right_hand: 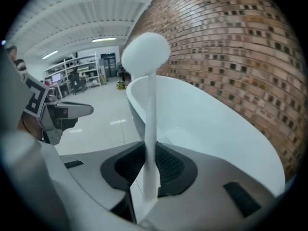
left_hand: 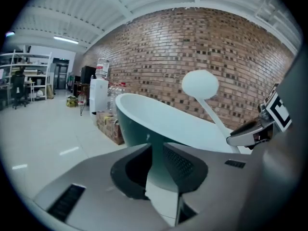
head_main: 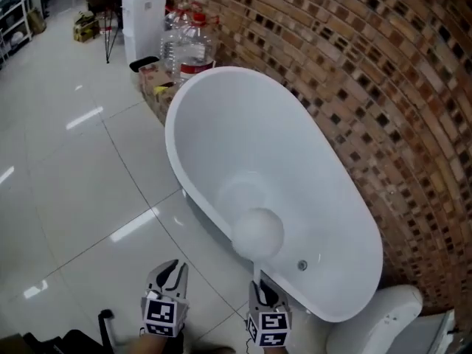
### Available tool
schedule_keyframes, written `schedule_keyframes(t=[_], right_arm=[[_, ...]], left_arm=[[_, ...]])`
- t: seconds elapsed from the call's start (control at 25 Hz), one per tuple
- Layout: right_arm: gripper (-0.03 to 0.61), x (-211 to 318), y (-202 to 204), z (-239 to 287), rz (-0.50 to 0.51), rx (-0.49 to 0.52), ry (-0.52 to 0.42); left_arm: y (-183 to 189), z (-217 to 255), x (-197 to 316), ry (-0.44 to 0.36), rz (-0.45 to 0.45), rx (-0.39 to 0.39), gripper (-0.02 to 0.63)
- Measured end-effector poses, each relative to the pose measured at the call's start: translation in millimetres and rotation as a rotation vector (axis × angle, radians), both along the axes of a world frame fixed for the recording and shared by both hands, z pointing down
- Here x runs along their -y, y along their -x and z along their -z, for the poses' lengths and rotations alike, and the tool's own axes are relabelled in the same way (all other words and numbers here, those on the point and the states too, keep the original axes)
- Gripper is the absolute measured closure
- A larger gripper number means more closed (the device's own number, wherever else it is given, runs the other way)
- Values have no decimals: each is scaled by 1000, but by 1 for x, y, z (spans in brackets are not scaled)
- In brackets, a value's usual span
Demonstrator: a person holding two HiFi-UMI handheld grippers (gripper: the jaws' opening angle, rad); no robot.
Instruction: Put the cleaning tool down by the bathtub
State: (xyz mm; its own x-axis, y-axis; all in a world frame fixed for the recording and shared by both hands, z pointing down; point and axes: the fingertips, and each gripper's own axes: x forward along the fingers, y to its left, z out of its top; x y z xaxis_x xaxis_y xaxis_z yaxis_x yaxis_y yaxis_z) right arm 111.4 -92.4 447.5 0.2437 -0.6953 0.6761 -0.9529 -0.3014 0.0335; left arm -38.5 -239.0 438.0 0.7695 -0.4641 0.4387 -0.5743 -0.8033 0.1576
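The cleaning tool is a white stick with a round white head [head_main: 257, 233]. Its head hangs over the near end of the white bathtub [head_main: 177, 146]. My right gripper [head_main: 259, 286] is shut on the lower part of the stick, which stands upright between the pads [right_hand: 166, 165] in the right gripper view. The round head [right_hand: 145, 55] rises above the tub rim [right_hand: 216, 124]. My left gripper [head_main: 171, 269] hovers over the floor left of the tub, open, with nothing between its jaws [left_hand: 156, 150]. From the left gripper view the tool head [left_hand: 199, 84] and tub [left_hand: 144, 112] lie ahead.
A brick wall [head_main: 354, 65] curves behind the tub. Large water bottles [head_main: 193, 46], a white dispenser [head_main: 144, 13] and a cardboard box [head_main: 156, 87] stand past the tub's far end. A white fixture [head_main: 383, 323] sits at the lower right. Glossy tiled floor [head_main: 66, 183] spreads left.
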Motion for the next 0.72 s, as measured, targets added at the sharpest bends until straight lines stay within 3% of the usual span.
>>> schedule_keyframes(t=[0.2,0.36,0.72], right_arm=[[485,92,60,-38,234,-107,188],[485,135,88,-78,327,-126,308],[485,205,115,-194,443,-17,377]], left_arm=[[67,-21,60,34,109,1,546],[99,-39,85,55,170,22,546],[123,-112,136,67,318,53,546]])
